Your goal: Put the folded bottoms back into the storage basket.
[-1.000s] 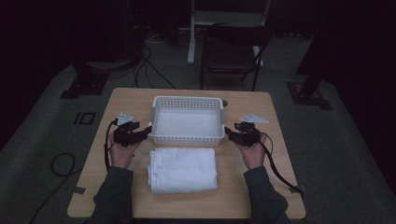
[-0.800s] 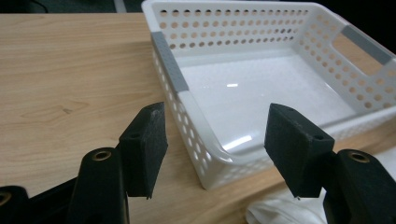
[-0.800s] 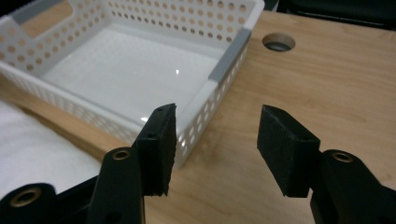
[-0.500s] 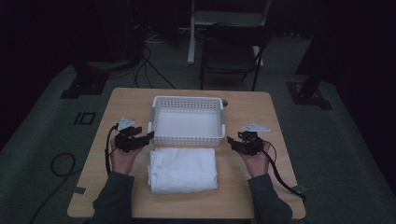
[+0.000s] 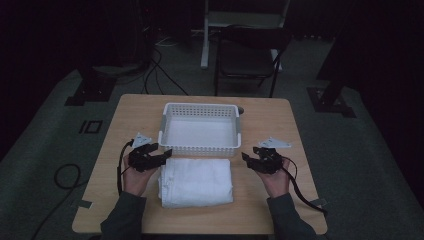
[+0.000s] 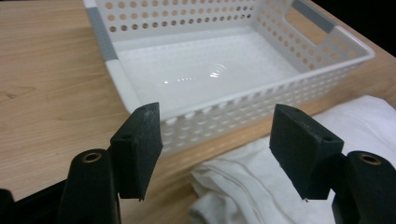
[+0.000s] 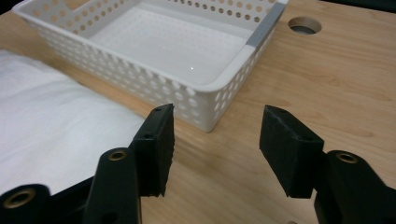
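Both of my hands have slid back toward me since a second ago, off the basket's sides and down to the far corners of the folded white towel (image 5: 196, 182). That towel lies flat on the table (image 5: 135, 110), just in front of the white basket (image 5: 199, 148), its far edge close against the basket's near wall; whether the two touch I cannot quite tell in the dim high view. My left gripper (image 5: 161, 156) sits at the towel's far left corner, its jaws part open and just been opening, with nothing pressed between them; in the left gripper view (image 6: 217, 149) the towel's folded edge lies below and beyond the pads. My right gripper (image 5: 250, 160) hovers just beside the towel's far right corner, jaws likewise part open and just been opening, over bare wood in the right gripper view (image 7: 215, 140). The basket holds nothing. Beyond the table stands a dark chair (image 5: 250, 52) on the floor.
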